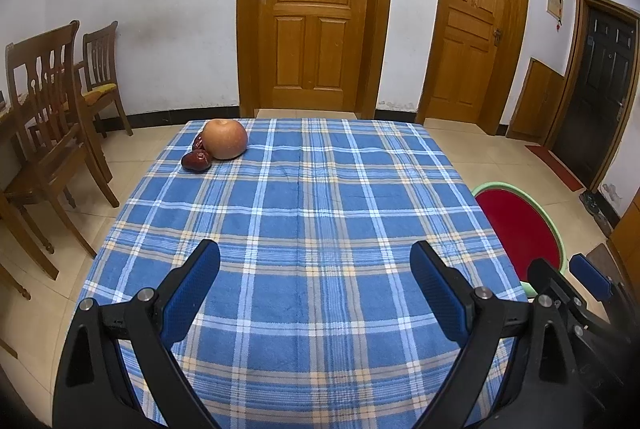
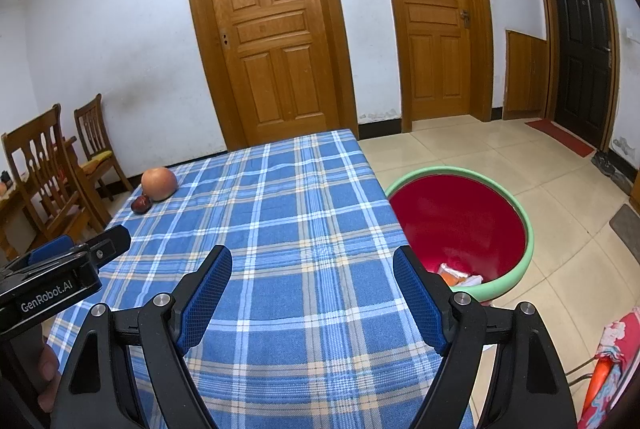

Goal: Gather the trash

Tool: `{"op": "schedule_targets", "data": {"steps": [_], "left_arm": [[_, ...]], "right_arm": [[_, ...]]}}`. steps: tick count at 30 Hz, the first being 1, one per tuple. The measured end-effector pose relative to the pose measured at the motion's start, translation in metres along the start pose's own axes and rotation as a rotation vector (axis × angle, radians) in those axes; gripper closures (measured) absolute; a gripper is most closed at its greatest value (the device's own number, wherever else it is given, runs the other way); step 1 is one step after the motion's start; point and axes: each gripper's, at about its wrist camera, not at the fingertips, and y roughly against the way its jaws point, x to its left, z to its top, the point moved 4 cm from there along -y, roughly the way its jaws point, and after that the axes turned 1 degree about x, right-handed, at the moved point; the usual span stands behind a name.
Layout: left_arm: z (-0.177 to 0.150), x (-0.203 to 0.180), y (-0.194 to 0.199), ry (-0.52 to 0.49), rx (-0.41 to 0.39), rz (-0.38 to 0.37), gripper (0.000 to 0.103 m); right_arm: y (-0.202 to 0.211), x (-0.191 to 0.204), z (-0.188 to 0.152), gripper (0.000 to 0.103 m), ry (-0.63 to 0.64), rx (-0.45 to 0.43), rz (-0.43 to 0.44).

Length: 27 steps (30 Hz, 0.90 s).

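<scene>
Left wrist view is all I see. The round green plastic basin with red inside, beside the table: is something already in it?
Observer: Yes. White and orange wrappers lie at the bottom of the round green plastic basin.
Operator: Are the fingers of the right gripper open?
Observer: Yes, wide open, with nothing between them, over the blue plaid tablecloth.
</scene>
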Motion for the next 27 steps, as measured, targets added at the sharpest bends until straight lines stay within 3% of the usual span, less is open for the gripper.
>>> {"op": "schedule_targets", "data": {"steps": [27], "left_arm": [[-0.0054,-0.0066,-0.0034,-0.003,0.009,0.0,0.009]], "right_arm": [[-0.002,-0.0002,-0.0038,0.02,-0.004,0.012,-0.001]]}}
